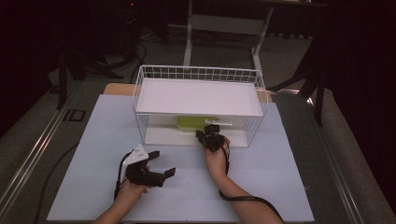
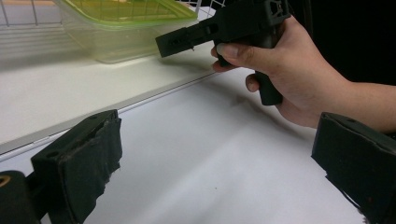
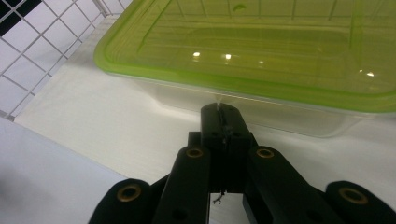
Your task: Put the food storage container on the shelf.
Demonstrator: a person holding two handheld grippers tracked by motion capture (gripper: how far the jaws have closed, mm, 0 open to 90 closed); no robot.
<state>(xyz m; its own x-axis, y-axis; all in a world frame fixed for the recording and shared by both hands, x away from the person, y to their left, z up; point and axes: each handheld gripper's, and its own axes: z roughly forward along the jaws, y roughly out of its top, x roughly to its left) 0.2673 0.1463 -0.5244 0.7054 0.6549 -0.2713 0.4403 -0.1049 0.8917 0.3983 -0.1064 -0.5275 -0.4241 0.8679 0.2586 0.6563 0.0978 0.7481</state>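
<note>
Here, a clear plastic box with a green lid sits in the middle of the high view, on the lower white shelf of a white wire basket rack. A flat white board lies over the top of it, so just a bit of the green lid shows under the board.

The right gripper is just below the middle of the high view, at the open front of the rack. Its jaws are pressed together with nothing between them. In the right gripper view, the closed tips point at the clear side of the box, right under the green rim, very near it. Whether they touch the box is hard to tell.

The left gripper is in the lower left part of the high view, over the pale blue-white table top. Its jaws stand wide apart and hold nothing. In the left gripper view, the right hand shows at the upper right, and the box is at the top.
</note>
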